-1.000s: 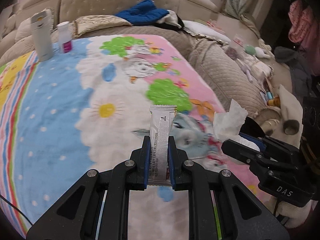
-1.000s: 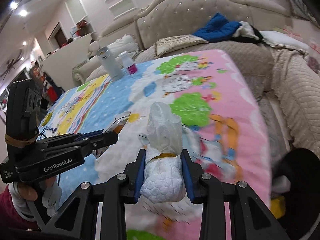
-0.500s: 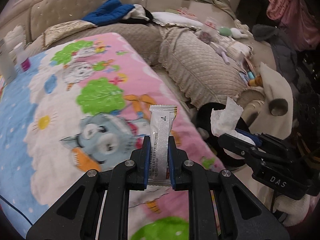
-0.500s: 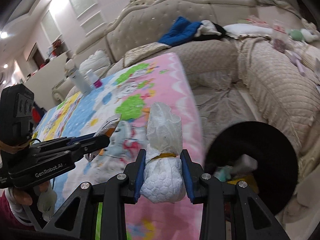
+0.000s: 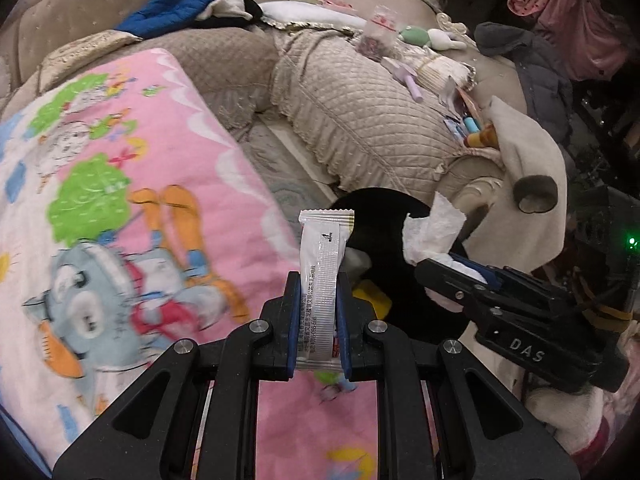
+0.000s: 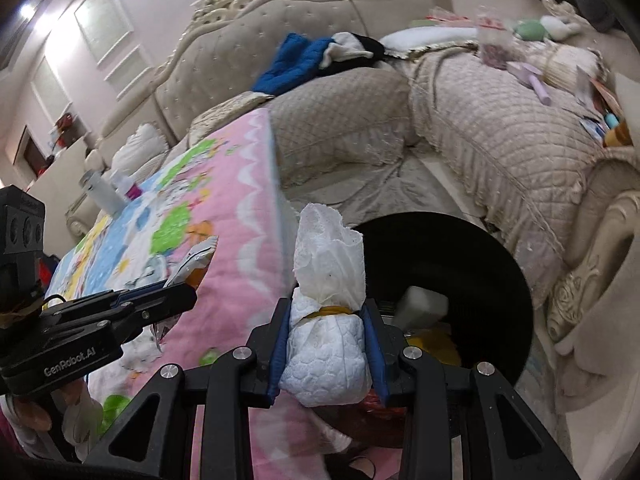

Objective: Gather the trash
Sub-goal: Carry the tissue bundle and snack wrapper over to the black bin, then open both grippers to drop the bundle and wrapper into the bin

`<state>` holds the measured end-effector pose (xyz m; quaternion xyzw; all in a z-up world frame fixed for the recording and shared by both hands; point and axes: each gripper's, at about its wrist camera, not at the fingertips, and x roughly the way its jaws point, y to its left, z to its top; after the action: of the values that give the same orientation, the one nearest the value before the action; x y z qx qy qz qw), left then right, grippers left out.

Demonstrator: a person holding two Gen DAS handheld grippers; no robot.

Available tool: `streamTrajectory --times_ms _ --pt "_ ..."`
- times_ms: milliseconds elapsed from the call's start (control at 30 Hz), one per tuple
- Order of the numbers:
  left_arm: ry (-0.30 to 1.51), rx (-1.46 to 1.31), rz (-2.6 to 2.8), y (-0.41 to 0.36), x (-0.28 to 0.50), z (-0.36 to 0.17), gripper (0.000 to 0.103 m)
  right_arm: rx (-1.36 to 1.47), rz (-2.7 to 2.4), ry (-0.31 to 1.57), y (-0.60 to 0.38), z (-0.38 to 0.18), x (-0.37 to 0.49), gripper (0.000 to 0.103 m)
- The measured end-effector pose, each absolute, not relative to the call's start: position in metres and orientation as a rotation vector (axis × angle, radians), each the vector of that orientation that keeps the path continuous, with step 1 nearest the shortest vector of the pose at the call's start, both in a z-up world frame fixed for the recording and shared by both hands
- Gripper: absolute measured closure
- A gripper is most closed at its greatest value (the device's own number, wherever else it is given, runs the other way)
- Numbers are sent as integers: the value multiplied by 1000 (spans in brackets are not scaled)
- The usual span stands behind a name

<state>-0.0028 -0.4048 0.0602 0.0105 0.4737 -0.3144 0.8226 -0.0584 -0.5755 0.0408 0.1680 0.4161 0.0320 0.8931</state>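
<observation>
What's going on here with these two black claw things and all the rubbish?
A person is clearing trash with a handheld claw in each hand. The left claw is clamped on a white snack wrapper; the right claw grips a bundled white tissue wad. Both hang near a black trash bin beside the cartoon blanket. Nothing has been dropped in yet.

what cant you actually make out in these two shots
- Bin contents: right wrist view, mostly hidden by the tissue bundle and right gripper; only a pale block and something yellow show.
- Print on the sachet: left wrist view, too small to read.
- Blanket cartoon: left wrist view, motion-blurred.
- Bin's base and far wall: both views, lost in black.
- Sachet's lower end: behind the left gripper.
</observation>
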Motion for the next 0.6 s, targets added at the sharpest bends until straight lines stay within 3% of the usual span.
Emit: streamTrajectory --times_ms 200,267,333,400,600 --pt "1035 -42 -753 -427 4 52 88 365 18 869 -593 34 -56 70" --pt "1032 -63 -785 -429 5 52 83 364 -11 867 -598 34 -57 56" --pt "1030 -74 -796 -428 5 53 60 371 -31 861 -602 33 -59 51" --pt "1028 -87 -789 -424 5 53 54 380 -37 862 -607 31 -62 51" --pt "983 -13 -719 -414 -4 59 54 387 -38 865 -603 27 -70 51"
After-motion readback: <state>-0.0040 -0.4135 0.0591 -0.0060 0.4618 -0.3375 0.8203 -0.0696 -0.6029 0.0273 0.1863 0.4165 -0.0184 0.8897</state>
